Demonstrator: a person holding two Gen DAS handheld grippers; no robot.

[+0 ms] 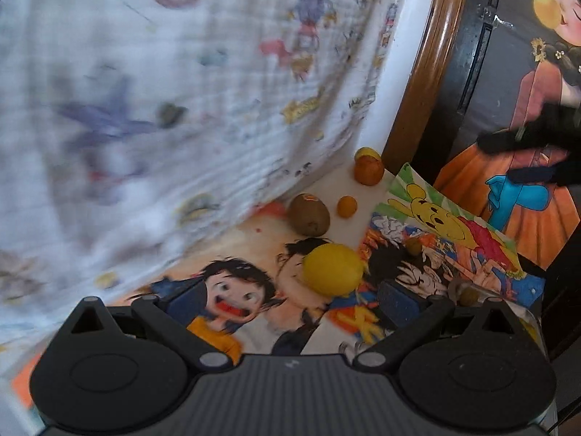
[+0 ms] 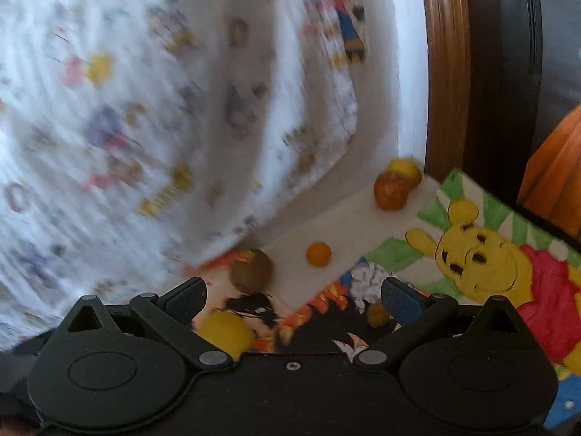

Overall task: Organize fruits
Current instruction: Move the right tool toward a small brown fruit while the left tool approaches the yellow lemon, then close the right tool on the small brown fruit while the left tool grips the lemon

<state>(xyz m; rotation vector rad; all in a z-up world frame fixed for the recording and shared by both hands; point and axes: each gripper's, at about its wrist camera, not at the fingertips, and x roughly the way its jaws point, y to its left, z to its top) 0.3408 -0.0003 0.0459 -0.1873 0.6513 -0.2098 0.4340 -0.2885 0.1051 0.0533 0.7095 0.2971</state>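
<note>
Left gripper [image 1: 290,299] jaws apart, empty; lemon [image 1: 333,269] just ahead between the fingertips, kiwi [image 1: 309,215] and small orange [image 1: 346,206] farther ahead. Right gripper [image 2: 294,296] jaws apart, empty; lemon [image 2: 226,331] low near left finger, kiwi [image 2: 252,271] ahead, small orange [image 2: 318,253] beyond.

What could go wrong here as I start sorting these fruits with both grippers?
The round lemon and kiwi lie loose on a flat surface, so a nudge from the open left gripper or right gripper could roll them. The hanging cloth next to the kiwi might snag. The small orange fruit may slip from wide fingers.
</note>
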